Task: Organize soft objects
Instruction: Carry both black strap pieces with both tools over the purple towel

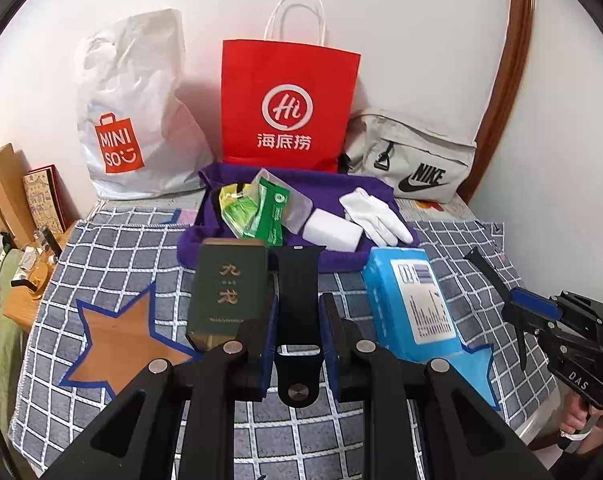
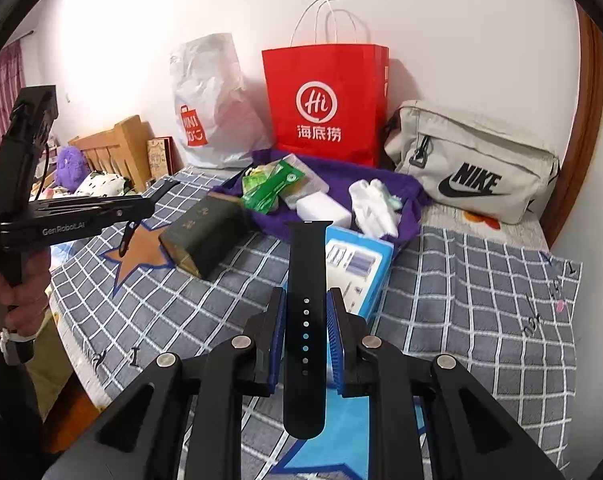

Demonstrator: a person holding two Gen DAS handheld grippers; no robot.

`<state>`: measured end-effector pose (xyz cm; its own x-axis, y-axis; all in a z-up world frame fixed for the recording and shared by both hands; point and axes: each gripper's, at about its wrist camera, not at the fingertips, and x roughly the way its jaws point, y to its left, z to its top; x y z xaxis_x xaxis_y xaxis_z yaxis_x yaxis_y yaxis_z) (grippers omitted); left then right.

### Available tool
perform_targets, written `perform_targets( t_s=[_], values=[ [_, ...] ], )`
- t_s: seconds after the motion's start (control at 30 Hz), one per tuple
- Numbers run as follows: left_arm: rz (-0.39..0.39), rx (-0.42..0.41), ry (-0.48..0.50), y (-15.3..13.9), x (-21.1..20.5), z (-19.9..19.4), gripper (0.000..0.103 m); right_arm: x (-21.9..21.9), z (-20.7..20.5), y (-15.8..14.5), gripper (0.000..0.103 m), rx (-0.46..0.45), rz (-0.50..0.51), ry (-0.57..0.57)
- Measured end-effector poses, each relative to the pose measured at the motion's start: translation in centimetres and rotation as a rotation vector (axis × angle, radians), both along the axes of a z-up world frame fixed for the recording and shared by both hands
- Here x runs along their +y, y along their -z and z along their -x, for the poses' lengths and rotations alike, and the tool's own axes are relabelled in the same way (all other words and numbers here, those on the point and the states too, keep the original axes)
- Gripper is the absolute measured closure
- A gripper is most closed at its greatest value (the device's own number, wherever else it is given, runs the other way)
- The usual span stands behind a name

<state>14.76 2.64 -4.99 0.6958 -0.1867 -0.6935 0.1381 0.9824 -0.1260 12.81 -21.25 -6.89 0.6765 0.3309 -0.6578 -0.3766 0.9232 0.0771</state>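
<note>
Both grippers clench black watch-strap halves above the checked blanket (image 1: pixel 101 256): left gripper (image 1: pixel 299 320) grips the pin-end strap (image 1: pixel 299 304), right gripper (image 2: pixel 306 322) the holed strap (image 2: pixel 306 280). Behind, purple cloth (image 1: pixel 341 258) carries white gloves (image 1: pixel 375 216), a white sponge block (image 1: pixel 333 232) and green packets (image 1: pixel 261 212).

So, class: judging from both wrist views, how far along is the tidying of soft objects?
Done: white gloves, a sponge block and green packets lie on the purple cloth.
In hand: each gripper holds a black watch strap half, left, right.
Left: the blue wipes pack and green box sit on the checked blanket.
</note>
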Motion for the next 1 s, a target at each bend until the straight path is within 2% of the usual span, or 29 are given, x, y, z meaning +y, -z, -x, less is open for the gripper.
perform_targets(
  t_s=[0.6,1.0],
  values=[
    [0.025,0.003,-0.039,-0.7,1.5,-6.2,0.083,0.7,-7.6,-1.8,0.083,-0.022,0.003,0.033],
    [0.011,0.002,-0.059,-1.1,2.0,-10.2,0.083,1.3,-13.2,-2.7,0.083,-0.049,-0.014,0.036]
  ],
)
